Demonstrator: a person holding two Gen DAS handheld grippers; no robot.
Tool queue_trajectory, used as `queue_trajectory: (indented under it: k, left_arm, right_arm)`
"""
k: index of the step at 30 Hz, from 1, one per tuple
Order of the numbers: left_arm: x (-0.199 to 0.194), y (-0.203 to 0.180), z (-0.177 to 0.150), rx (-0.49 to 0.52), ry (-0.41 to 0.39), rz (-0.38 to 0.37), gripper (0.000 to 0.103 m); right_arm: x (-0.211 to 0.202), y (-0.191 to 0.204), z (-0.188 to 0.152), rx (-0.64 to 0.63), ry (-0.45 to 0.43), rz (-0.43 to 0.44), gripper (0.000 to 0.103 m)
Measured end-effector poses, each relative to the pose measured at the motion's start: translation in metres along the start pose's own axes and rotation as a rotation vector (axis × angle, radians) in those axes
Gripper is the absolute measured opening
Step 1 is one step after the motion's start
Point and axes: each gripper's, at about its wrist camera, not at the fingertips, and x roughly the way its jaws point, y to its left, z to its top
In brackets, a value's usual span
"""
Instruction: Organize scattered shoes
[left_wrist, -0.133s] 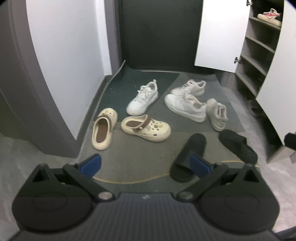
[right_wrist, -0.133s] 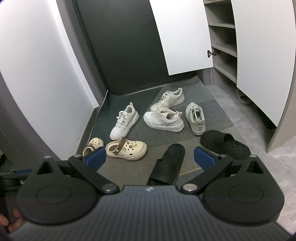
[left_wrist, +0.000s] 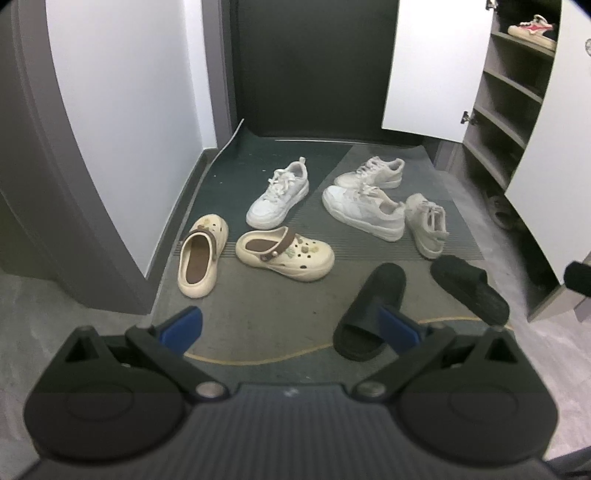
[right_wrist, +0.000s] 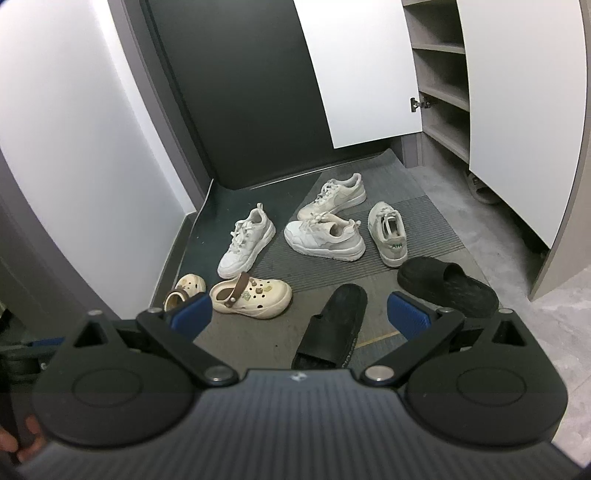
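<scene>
Cream clogs (left_wrist: 284, 254), four white sneakers (left_wrist: 362, 210) and two black slides (left_wrist: 369, 310) lie scattered on the dark mat (left_wrist: 258, 317) before the open shoe cabinet (left_wrist: 506, 110). Both the left claw (left_wrist: 290, 326) and the right claw (right_wrist: 299, 314) hang wide open above them, holding and touching nothing.

Left tool (left_wrist: 290, 326) and right tool (right_wrist: 299, 312) both spread wide, gripping nothing.
</scene>
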Motion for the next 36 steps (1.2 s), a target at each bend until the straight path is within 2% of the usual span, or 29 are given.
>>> queue_trajectory:
  k: [5, 10, 13, 36]
  left_arm:
    - [-0.003, -0.006, -0.011, 0.021, -0.023, 0.011, 0.103]
    - [-0.006, 0.000, 0.005, -0.005, 0.017, -0.040, 0.103]
    - [-0.005, 0.008, 0.007, -0.009, 0.020, -0.057, 0.103]
    - [-0.010, 0.004, -0.002, 0.000, 0.021, -0.094, 0.103]
  right_arm:
    - [0.001, -0.003, -0.001, 0.017, 0.001, 0.017, 0.103]
    - [0.002, -0.003, -0.003, 0.030, 0.000, 0.033, 0.103]
    - [0.002, 0.014, -0.010, 0.000, -0.010, 0.010, 0.103]
    - [0.003, 0.004, -0.004, 0.021, 0.013, 0.013, 0.103]
